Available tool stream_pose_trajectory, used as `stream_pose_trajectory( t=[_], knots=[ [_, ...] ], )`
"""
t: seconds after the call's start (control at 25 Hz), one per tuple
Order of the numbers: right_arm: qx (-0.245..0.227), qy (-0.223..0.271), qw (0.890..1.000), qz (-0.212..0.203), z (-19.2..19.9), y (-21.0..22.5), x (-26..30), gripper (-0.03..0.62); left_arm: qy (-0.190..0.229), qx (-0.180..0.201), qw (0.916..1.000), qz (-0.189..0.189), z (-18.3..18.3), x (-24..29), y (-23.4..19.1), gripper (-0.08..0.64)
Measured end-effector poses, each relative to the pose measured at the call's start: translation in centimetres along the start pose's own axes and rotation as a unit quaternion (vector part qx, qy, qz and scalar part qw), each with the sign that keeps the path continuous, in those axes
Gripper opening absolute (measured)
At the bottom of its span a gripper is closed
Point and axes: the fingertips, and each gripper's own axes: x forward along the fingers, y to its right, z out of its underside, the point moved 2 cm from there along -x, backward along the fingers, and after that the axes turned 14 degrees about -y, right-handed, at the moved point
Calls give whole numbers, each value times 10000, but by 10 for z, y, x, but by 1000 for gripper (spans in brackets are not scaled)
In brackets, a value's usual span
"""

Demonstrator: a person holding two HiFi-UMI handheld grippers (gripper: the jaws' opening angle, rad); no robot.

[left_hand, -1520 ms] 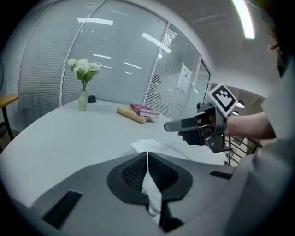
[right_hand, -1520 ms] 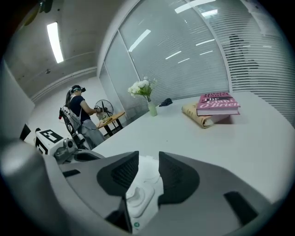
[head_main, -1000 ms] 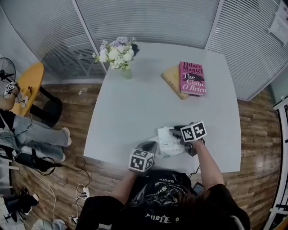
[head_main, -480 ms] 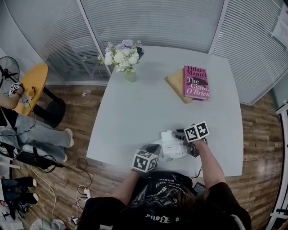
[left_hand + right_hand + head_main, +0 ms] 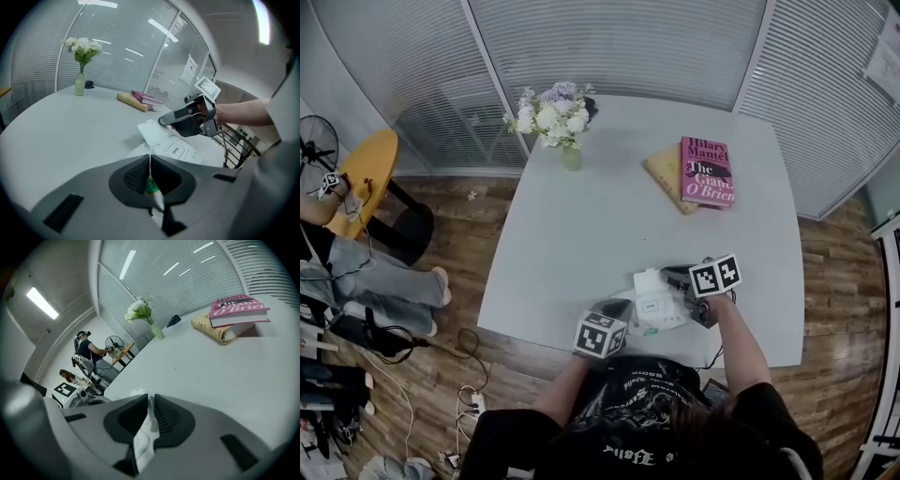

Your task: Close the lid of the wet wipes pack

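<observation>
The white wet wipes pack (image 5: pixel 656 309) lies near the table's front edge, its flat lid marked OPEN (image 5: pixel 176 150) facing up. My left gripper (image 5: pixel 614 309) is shut on the pack's near edge (image 5: pixel 150 186), with green-and-white wrapper between its pads. My right gripper (image 5: pixel 677 276) sits at the pack's far right side. Its jaws are closing on a crumpled white wipe (image 5: pixel 144 430) that runs up between its pads. In the left gripper view the right gripper (image 5: pixel 164 121) hovers low over a white sheet (image 5: pixel 151 132) beyond the lid.
A pink book on a tan one (image 5: pixel 705 171) lies at the table's far right. A vase of flowers (image 5: pixel 551 114) stands at the far left corner. A yellow chair (image 5: pixel 361 178), a fan and seated people are left of the table (image 5: pixel 581 216).
The head view has shifted slightly. Both grippers stay at the pack, and the right one has edged a little to the right.
</observation>
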Motion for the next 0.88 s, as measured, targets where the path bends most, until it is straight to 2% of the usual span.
stream_pose_trajectory(
  t=[0.24, 0.4, 0.64, 0.88],
  knots=[
    [-452, 137, 9989, 14, 5, -14, -9, 40, 70, -67, 10000, -18, 1, -1, 1, 11],
    [-906, 251, 9954, 179, 8, -24, -14, 40, 64, -44, 9999, -96, 1, -1, 2, 11],
    [-1530, 276, 9872, 358, 16, -40, -21, 49, 153, -213, 9996, -50, 0, -3, 0, 11],
    [-1916, 435, 9791, 532, 31, -51, -26, 63, 295, -519, 9982, -57, 1, -6, -3, 11]
  ],
)
